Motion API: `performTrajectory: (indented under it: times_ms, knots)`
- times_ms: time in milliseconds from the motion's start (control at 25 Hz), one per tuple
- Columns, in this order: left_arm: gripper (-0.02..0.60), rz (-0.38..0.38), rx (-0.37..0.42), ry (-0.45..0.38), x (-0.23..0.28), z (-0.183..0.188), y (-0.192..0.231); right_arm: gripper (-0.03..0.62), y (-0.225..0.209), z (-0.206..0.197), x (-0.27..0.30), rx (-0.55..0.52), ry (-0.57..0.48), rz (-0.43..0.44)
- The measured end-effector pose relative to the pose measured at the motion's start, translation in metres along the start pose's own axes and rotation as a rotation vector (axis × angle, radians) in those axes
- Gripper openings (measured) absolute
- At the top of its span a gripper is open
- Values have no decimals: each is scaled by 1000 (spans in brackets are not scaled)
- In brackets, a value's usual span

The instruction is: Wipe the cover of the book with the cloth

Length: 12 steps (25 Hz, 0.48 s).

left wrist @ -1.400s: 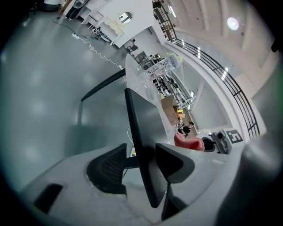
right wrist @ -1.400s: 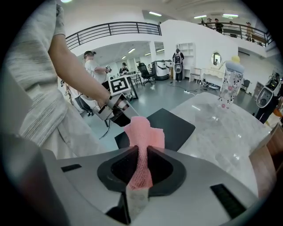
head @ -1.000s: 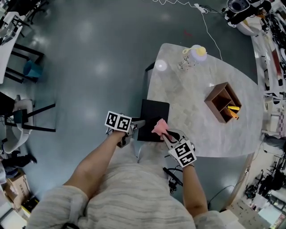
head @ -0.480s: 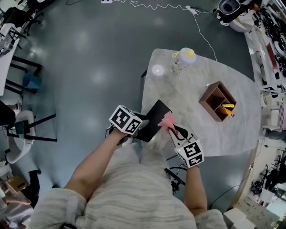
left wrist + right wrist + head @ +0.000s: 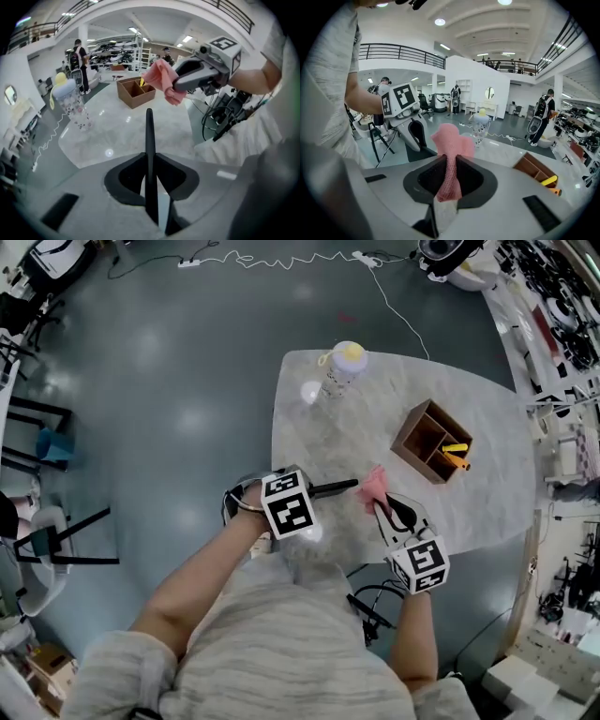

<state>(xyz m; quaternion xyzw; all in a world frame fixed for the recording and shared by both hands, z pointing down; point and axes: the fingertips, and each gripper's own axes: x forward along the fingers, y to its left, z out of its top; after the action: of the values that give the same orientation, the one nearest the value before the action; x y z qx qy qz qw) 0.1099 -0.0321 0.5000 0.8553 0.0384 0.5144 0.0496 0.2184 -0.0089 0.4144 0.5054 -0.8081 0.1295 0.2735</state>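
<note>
Head view: book [image 5: 342,486] lifted off worktop [image 5: 375,418], now edge-on; left gripper [image 5: 311,493] fingers just closed onto it, right gripper [image 5: 384,505] fingers pinch cloth [image 5: 374,484] (wiping not begun)

A pale, marble-patterned table [image 5: 361,451] is standing on a glossy dark grey floor [image 5: 178,362]. A brown wooden box [image 5: 431,442] with open compartments is sitting on the tabletop, in from the edges, and a yellow piece [image 5: 454,447] and an orange piece [image 5: 454,461] are lying inside it. Well apart from the box, toward the table's far left corner, a clear patterned bottle [image 5: 339,371] with a yellow top is standing upright. Beyond the box, off the table, a white cable [image 5: 281,259] is snaking across the floor
</note>
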Motion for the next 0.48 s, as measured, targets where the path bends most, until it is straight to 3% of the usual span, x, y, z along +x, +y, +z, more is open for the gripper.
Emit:
performTrajectory:
  times_ms: [160,320,480]
  knots:
    - [75,2,193,16,10,8,-21,57,2,-2,-6,-9,-1,40]
    - [77,-44,219,22,22,0,-35,57,11,-2,-2,-86,38,109]
    - [77,-30,302,24,24,-1,-41,57,14,2,9,-120,61,143]
